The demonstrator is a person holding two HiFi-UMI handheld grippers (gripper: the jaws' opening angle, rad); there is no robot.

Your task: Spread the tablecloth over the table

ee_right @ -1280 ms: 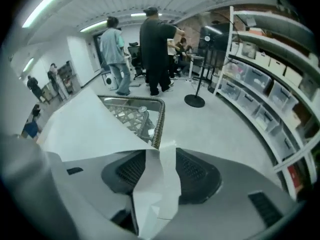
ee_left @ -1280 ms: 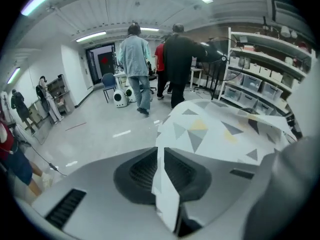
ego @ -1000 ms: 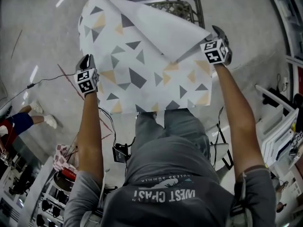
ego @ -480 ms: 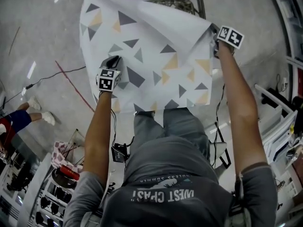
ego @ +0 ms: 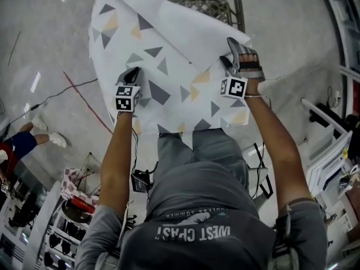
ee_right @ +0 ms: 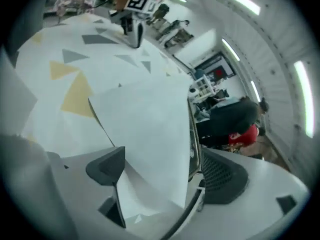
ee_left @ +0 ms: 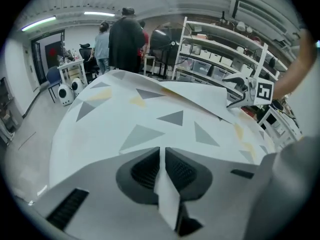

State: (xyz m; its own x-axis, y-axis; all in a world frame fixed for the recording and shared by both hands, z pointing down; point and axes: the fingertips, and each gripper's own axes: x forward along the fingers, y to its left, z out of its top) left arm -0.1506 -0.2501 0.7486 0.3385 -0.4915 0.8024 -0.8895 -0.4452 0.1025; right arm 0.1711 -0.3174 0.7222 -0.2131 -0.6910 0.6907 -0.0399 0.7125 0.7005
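Note:
The white tablecloth (ego: 169,66) with grey and tan triangles lies draped over the table, its right corner folded back over the top. My left gripper (ego: 131,75) is at the cloth's near left part. In the left gripper view it (ee_left: 163,176) is shut on a pinched fold of the tablecloth (ee_left: 150,114). My right gripper (ego: 230,54) is at the folded flap on the right. In the right gripper view its jaws (ee_right: 165,176) stand wide and are opening; the flap (ee_right: 150,129) lies loosely between them, and neither pad presses on it.
The table's dark metal frame and mesh top (ego: 209,4) show beyond the cloth. Cables (ego: 79,86) cross the floor at left. White racks (ego: 332,151) stand at right. People (ee_left: 125,36) and shelves (ee_left: 220,46) are behind the table.
My right gripper has let go of the cloth's right corner, rolled and come nearer and inward. The left gripper moved right onto the cloth a second ago, then stayed.

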